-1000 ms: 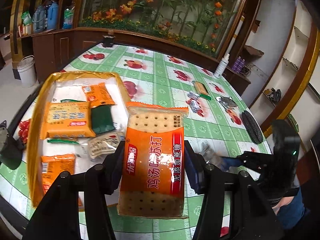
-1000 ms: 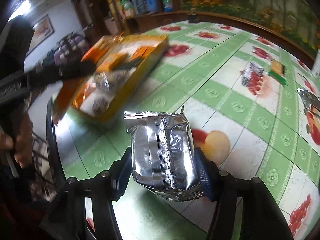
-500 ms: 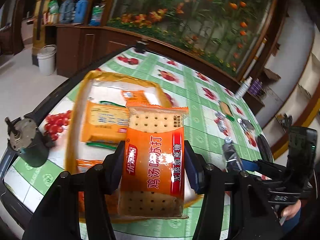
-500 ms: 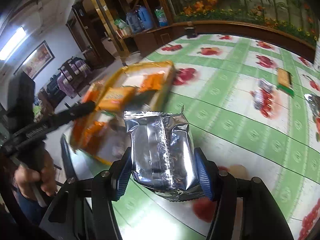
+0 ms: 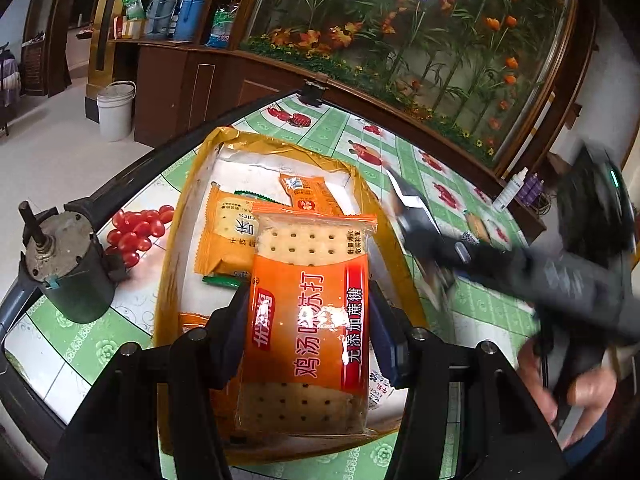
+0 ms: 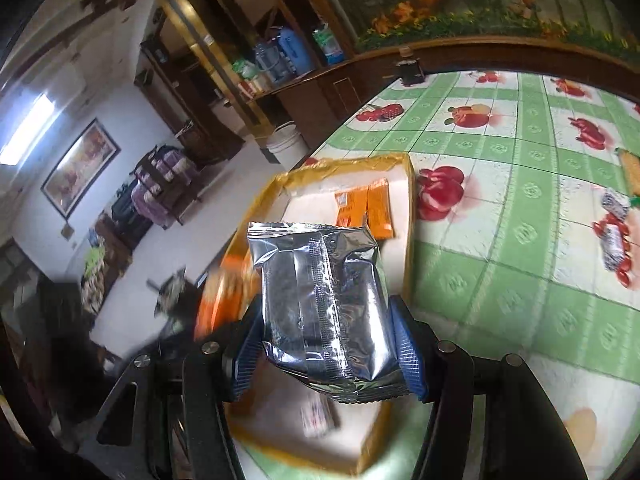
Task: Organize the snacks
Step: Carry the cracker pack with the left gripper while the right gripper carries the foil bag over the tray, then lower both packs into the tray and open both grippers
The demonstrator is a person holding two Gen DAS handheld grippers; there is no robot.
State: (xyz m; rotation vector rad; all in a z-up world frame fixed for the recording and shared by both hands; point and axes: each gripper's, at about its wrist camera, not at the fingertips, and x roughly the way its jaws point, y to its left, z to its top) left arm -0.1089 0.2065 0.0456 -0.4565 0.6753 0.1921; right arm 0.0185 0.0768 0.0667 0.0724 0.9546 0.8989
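Nearest us, our left tongs [image 5: 310,334] are clamped partway closed on an upright orange soda-cracker packet [image 5: 310,320], held above the near end of the shallow yellow-rimmed cardboard tray [image 5: 176,240]. Our right tongs [image 6: 326,350] grip a crinkled silver foil snack pouch [image 6: 320,304] in the same way, over the tray's near half [image 6: 408,240]. Farther in, orange biscuit packets [image 5: 226,236] lie flat on the tray floor, and beyond it the green-checked fruit-print table [image 6: 520,232] carries more loose snacks [image 6: 614,216].
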